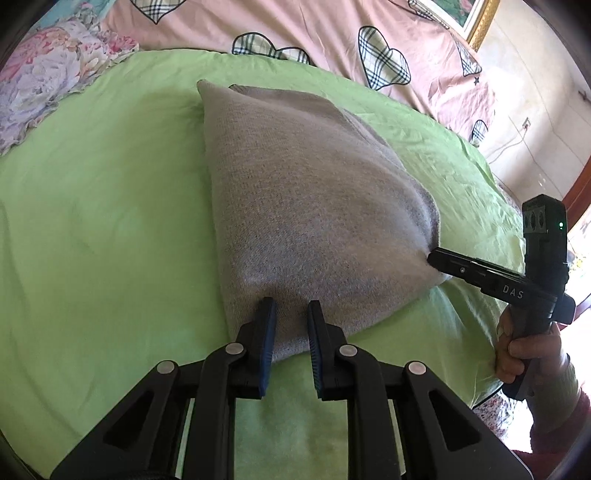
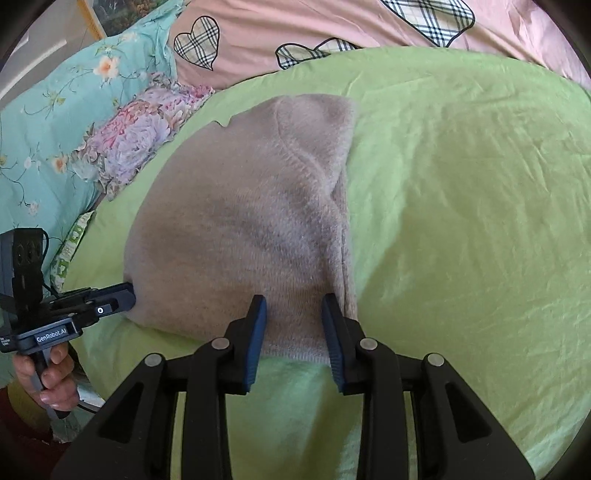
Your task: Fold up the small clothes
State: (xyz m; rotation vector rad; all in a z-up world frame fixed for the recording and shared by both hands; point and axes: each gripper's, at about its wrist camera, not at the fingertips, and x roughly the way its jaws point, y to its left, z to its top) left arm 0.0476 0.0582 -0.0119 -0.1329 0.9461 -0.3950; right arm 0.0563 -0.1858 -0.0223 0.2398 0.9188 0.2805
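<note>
A grey knitted garment (image 1: 295, 206) lies on the green sheet (image 1: 110, 221), its near hem raised off the bed. My left gripper (image 1: 291, 317) has its jaws around the near left part of the hem with cloth between the pads. My right gripper (image 2: 293, 314) has its jaws around the near right corner of the garment (image 2: 258, 221) in the same way. Each gripper shows in the other's view, the right one (image 1: 436, 258) and the left one (image 2: 127, 295) both pinching the hem from the side.
A pink quilt with plaid hearts (image 1: 314, 33) lies along the far side of the bed. A floral pillow (image 2: 136, 136) and a turquoise flowered cover (image 2: 55, 110) lie to the left. A wall with a socket (image 1: 528, 125) is on the right.
</note>
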